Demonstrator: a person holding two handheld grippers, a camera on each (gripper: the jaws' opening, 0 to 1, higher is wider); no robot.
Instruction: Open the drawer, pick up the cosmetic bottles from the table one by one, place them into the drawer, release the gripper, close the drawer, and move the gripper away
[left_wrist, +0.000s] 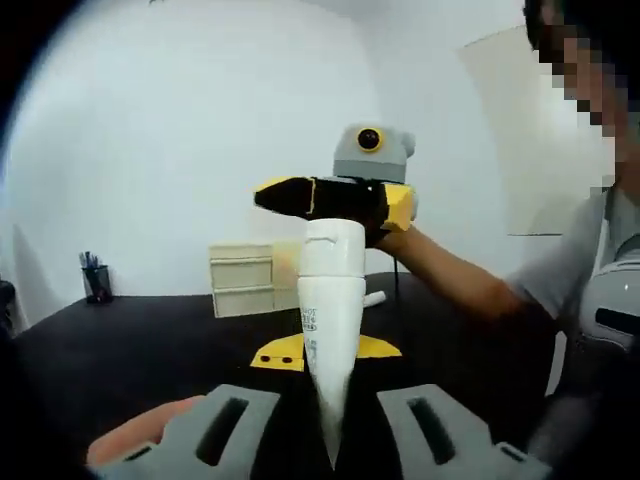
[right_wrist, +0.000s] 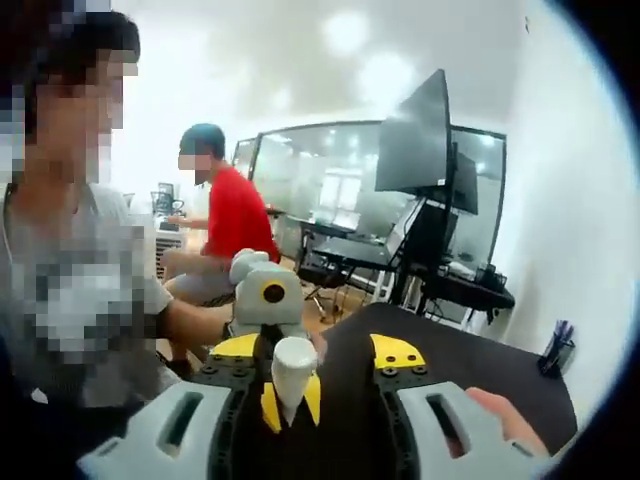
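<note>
- Left gripper: grey jaws rise from 6 o'clock of the left gripper view, spread wide. White cosmetic bottle stands in the gap between them, tapered end toward the camera; cannot tell if either jaw touches it.
- Right gripper: comes in at 12 o'clock above the bottle in the left gripper view, yellow-black jaws at the bottle's cap end. Looks clamped on it, contact not clearly resolved.
- Right gripper view: own grey jaws at 6 o'clock, bottle's round end between yellow pads dead centre, the other gripper facing the camera just behind it.
- Bottle is held up off the black table, between the two grippers.
- Cream drawer unit sits on the table at 9 o'clock of the bottle, well behind it; drawers look shut, contents not visible.
- Pen cup at far 9 o'clock holds a few pens.
- Person in red sits at 10 o'clock of the right gripper view, monitor at 1 o'clock.
</note>
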